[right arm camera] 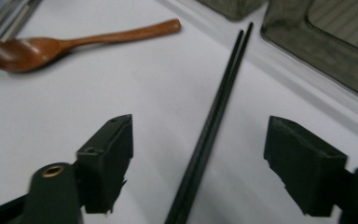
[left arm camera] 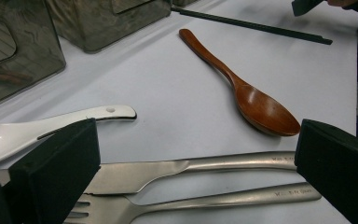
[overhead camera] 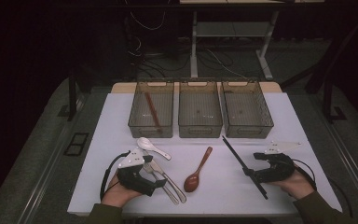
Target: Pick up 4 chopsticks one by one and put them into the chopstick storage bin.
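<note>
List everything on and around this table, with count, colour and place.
bins: three, clear grey, in a row at the table's far side
brown stick: one, in the left bin
white spoon: one, in front of the left bin
knife: one, silver, between the left gripper's jaws
fork: one, silver, beside the knife
wooden spoon: one, brown, table centre
chopsticks: one black pair, between the right gripper's jaws
table: one, white
left gripper: black, open
right gripper: black, open
</note>
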`<action>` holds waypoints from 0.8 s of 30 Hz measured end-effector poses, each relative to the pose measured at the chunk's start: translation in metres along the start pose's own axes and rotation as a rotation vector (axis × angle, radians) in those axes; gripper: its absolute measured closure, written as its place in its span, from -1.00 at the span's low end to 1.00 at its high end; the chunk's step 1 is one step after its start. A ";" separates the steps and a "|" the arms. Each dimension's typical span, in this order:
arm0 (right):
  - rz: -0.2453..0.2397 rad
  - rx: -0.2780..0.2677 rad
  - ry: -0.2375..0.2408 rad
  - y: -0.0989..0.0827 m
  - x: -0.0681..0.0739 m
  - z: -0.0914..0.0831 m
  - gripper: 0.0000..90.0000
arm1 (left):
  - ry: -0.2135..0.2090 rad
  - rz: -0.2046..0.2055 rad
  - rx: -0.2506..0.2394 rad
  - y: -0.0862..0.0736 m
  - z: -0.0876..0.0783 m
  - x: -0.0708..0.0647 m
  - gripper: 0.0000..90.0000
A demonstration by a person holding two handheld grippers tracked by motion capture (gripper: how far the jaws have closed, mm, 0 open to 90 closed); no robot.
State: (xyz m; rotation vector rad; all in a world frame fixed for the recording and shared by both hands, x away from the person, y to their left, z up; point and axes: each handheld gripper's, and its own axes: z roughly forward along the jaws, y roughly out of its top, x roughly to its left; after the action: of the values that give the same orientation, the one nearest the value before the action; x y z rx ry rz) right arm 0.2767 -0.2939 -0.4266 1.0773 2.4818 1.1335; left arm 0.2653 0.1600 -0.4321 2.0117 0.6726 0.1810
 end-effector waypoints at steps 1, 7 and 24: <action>0.004 0.003 -0.003 -0.002 0.000 -0.001 -0.39 | 0.000 0.000 0.001 0.000 0.000 0.000 -1.00; 0.012 0.011 -0.021 -0.005 -0.002 -0.002 -0.05 | 0.001 0.001 0.003 0.000 0.000 -0.001 -1.00; 0.023 0.087 -0.037 -0.004 -0.001 0.018 0.54 | -0.001 0.007 0.011 0.000 0.001 -0.001 -1.00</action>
State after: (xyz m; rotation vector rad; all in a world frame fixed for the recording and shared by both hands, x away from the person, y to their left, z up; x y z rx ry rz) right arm 0.2830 -0.2858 -0.4423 1.1423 2.5175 1.0108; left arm 0.2646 0.1585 -0.4330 2.0250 0.6674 0.1803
